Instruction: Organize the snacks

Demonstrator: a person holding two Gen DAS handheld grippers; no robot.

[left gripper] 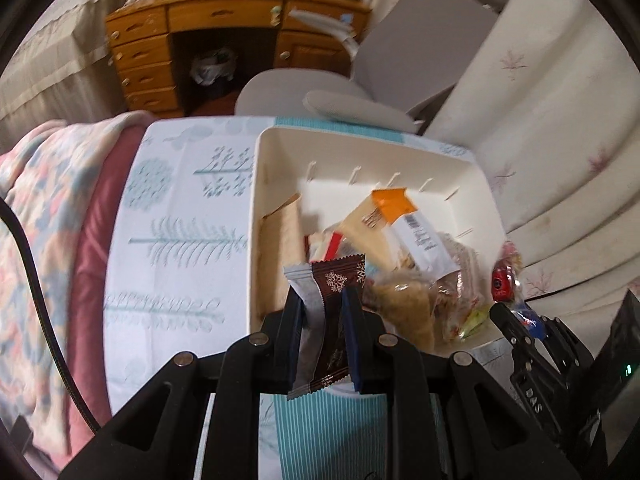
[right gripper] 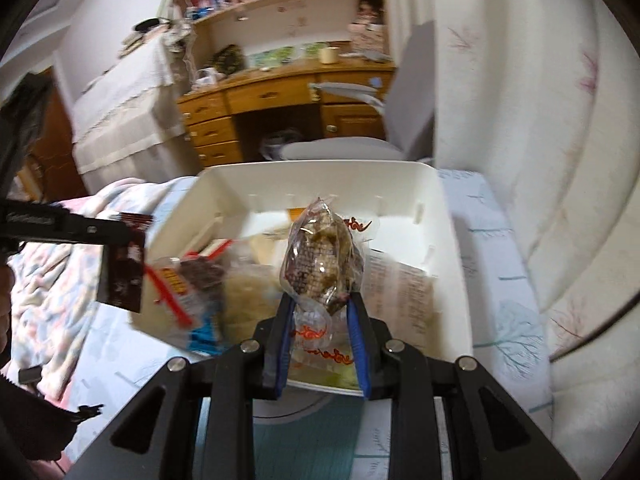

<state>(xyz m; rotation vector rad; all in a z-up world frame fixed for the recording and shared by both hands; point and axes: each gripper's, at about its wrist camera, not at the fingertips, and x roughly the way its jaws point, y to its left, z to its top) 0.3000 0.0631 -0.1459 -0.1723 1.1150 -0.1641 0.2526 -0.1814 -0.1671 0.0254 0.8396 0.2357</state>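
— Along the left edge of your left wrist view, what lies beside the bin?

— You have a pink floral blanket point(left gripper: 28, 216) bunched there, then the tree-print tablecloth point(left gripper: 180, 240), bare up to the wall of the white bin point(left gripper: 256, 200). At the upper left stands a wooden desk point(left gripper: 224, 20); a grey chair point(left gripper: 360, 92) sits just behind the bin, and a pale floral curtain point(left gripper: 560, 120) fills the right side.

— And what do your grippers carry?

— Your left gripper point(left gripper: 323, 304) is clenched on two thin packets, a silver wrapper point(left gripper: 308, 292) and a brown snowflake wrapper point(left gripper: 334, 284), held upright at the bin's near left corner. Your right gripper point(right gripper: 318, 304) is clamped on a clear bag of snacks point(right gripper: 320, 256) with red lettering, over the bin's near middle.

— What crowds the bin itself?

— In the left wrist view, going rightward: a tan flat packet point(left gripper: 280, 236) leaning on the left wall, an orange-topped pale pack point(left gripper: 384, 216) propped up in the middle, then clear bags of crackers point(left gripper: 432, 284) heaped toward the right rim. In your right wrist view the left gripper reaches in from the left edge.
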